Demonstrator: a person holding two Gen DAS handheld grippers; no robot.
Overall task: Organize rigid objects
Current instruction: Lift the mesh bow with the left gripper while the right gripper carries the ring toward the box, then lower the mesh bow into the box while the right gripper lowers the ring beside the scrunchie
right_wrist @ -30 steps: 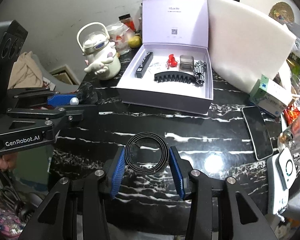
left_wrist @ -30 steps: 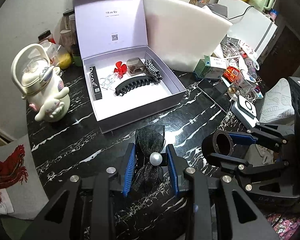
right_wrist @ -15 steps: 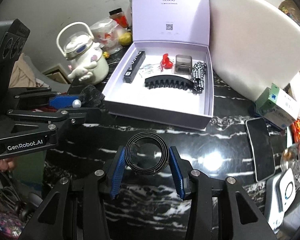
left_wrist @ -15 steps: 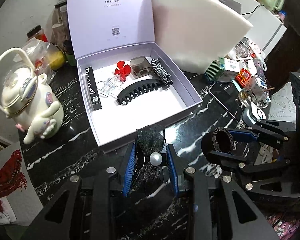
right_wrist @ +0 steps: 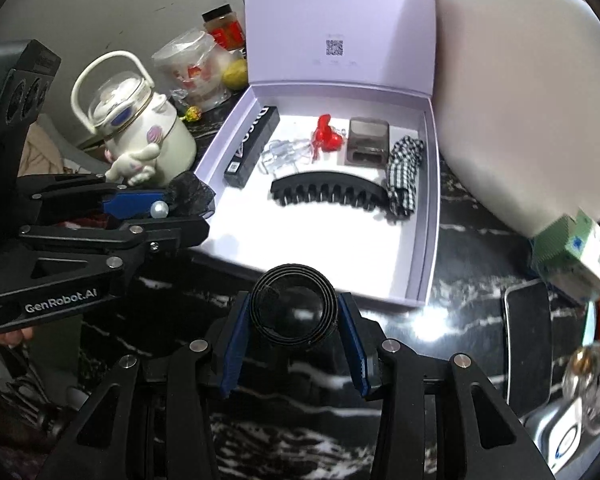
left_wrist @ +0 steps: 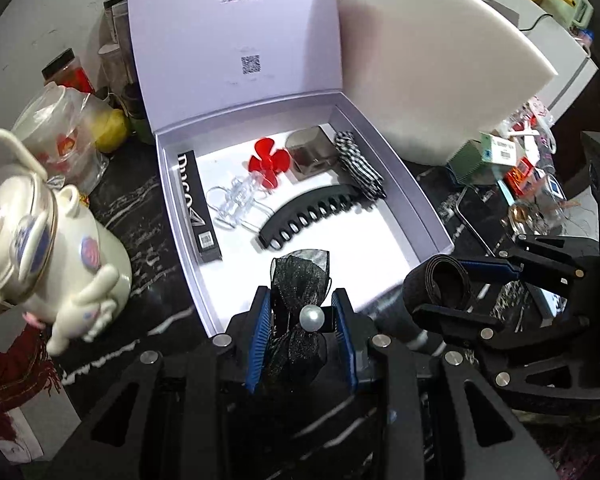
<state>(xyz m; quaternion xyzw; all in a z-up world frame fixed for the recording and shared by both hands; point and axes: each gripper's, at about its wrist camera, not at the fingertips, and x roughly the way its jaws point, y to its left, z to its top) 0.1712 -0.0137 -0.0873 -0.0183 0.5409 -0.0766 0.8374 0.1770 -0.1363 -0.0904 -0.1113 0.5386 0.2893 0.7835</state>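
My left gripper [left_wrist: 302, 312] is shut on a black mesh bow with a pearl [left_wrist: 300, 280] and holds it over the near edge of the open lilac box [left_wrist: 420, 200]. My right gripper [right_wrist: 294, 312] is shut on a coiled black belt roll [right_wrist: 294, 308], just in front of the box's near wall [right_wrist: 340, 292]. In the box lie a black claw clip [right_wrist: 328, 192], a red clip [right_wrist: 326, 136], a clear clip [right_wrist: 280, 154], a grey clip [right_wrist: 368, 142], a checked scrunchie [right_wrist: 404, 176] and a thin black box [right_wrist: 252, 146].
A cream kettle [right_wrist: 140, 132] stands left of the box. A white foam board [right_wrist: 520, 100] leans at the right behind it. A phone [right_wrist: 528, 336], a green carton [right_wrist: 572, 256] and small clutter lie at the right on the black marble table [right_wrist: 440, 360].
Both grippers have moved forward toward the box with their loads. The bow now hangs over the box's near edge and the belt roll is close to its front wall.
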